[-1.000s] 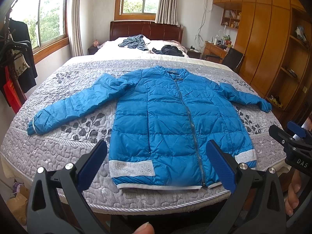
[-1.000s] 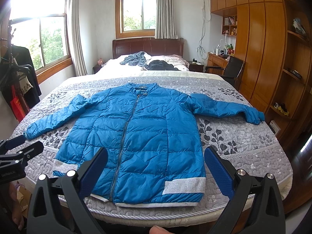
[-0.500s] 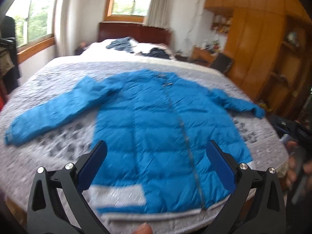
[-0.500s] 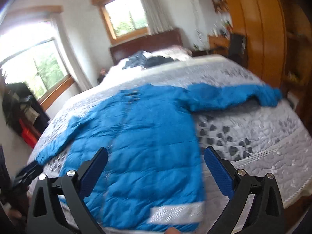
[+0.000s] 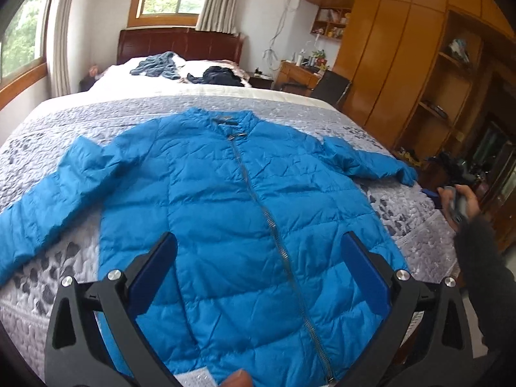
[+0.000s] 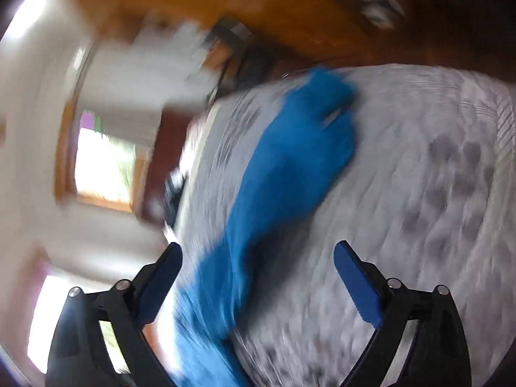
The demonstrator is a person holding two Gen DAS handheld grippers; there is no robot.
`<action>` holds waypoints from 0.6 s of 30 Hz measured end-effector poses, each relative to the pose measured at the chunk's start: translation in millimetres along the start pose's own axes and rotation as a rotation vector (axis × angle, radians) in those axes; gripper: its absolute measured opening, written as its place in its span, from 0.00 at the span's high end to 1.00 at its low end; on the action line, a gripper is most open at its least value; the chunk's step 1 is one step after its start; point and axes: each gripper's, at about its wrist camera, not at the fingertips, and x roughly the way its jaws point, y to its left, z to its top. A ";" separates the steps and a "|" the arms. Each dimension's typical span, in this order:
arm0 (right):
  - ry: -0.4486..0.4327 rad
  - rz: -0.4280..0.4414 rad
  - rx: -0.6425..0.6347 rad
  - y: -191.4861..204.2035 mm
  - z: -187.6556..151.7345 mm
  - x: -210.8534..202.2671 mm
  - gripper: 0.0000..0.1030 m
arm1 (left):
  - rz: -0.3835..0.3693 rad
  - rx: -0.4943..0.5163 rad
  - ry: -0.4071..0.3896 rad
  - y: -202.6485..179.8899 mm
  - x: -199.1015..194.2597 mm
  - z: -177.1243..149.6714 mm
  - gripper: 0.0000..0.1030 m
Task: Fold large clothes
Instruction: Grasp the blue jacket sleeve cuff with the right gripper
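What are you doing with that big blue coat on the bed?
A person is getting ready to fold it. The blue jacket lies flat and zipped on the grey bedspread, sleeves spread out. The left claw hangs open above its lower half. The right claw, also open, is aimed at the right sleeve. Nothing is folded or gripped yet.

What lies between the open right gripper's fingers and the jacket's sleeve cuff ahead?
In the blurred right wrist view, the blue sleeve itself runs from between the right gripper up to the cuff; beside it only grey quilt shows. Nothing else lies between.
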 end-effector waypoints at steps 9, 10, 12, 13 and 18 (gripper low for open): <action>-0.049 0.010 0.081 -46.9 57.6 40.0 0.30 | -0.047 -0.033 0.030 0.7 31.0 17.4 0.03; -0.045 0.004 0.069 -44.2 59.2 45.2 0.29 | -0.045 -0.034 0.037 0.2 35.1 18.4 0.03; -0.021 0.001 0.054 -35.4 65.5 55.1 0.29 | -0.044 -0.034 0.054 -1.4 44.2 21.1 0.03; -0.012 0.004 0.039 -30.7 69.0 60.4 0.29 | -0.048 -0.036 0.062 -3.2 48.9 22.8 0.03; 0.007 -0.025 -0.009 -23.8 73.9 73.9 0.72 | -0.057 -0.050 0.066 -6.9 56.1 28.6 0.03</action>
